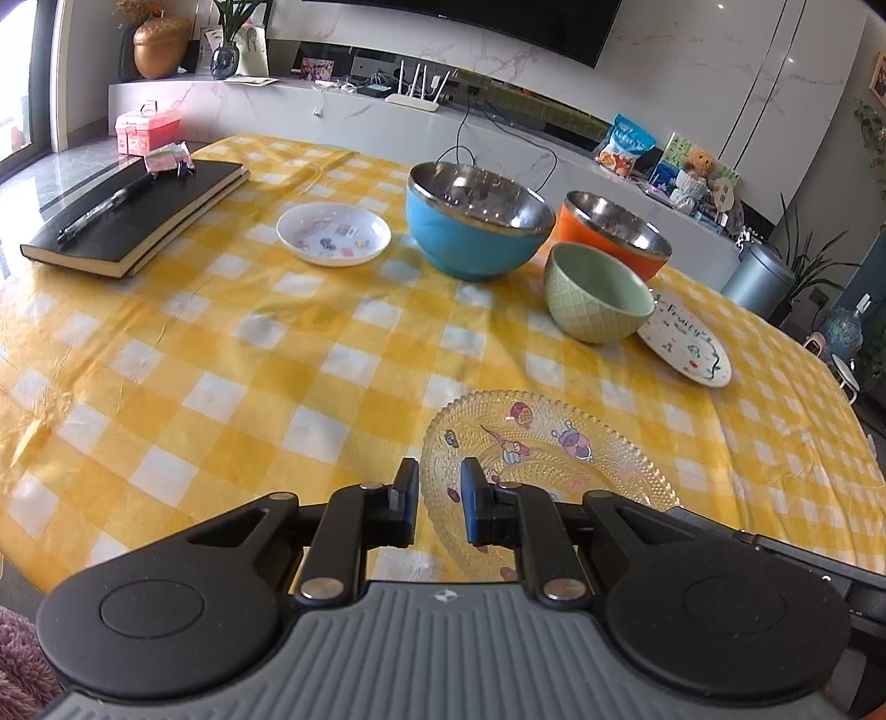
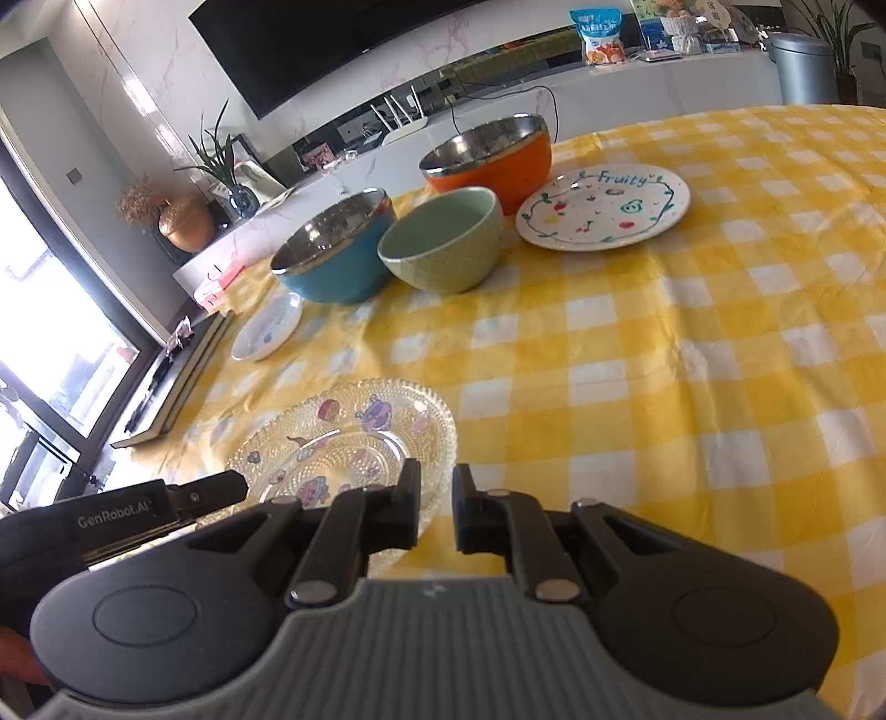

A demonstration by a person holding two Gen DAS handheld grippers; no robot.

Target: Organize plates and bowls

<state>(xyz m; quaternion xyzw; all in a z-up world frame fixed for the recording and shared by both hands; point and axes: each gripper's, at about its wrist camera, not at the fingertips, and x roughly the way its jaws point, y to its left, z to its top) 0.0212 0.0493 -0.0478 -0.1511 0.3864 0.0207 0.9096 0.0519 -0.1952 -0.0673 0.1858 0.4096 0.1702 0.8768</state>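
Sorting not begun: both my left tool [image 1: 439, 481] and right tool [image 2: 433, 483] gape empty; glass plate [image 1: 554, 443] at twelve o'clock needs gripping.

Home living room, wall television [image 2: 343, 39], marble media console [image 1: 354, 119], gingham-clothed table [image 1: 221, 354]

The tablecloth [image 1: 221, 354] was yellow-and-white check. A clear beaded glass plate [image 1: 554, 443] carried pastel cartoon figures. The steel-lined bowls were blue [image 1: 470, 243] and orange [image 1: 637, 260] outside; the waffle-textured bowl [image 1: 592, 315] was pale green. The white plate [image 2: 603, 207] bore "Fruity" and fruit doodles; the small white dish [image 1: 332, 232] showed coloured stickers. The notebook [image 1: 133, 221] was black
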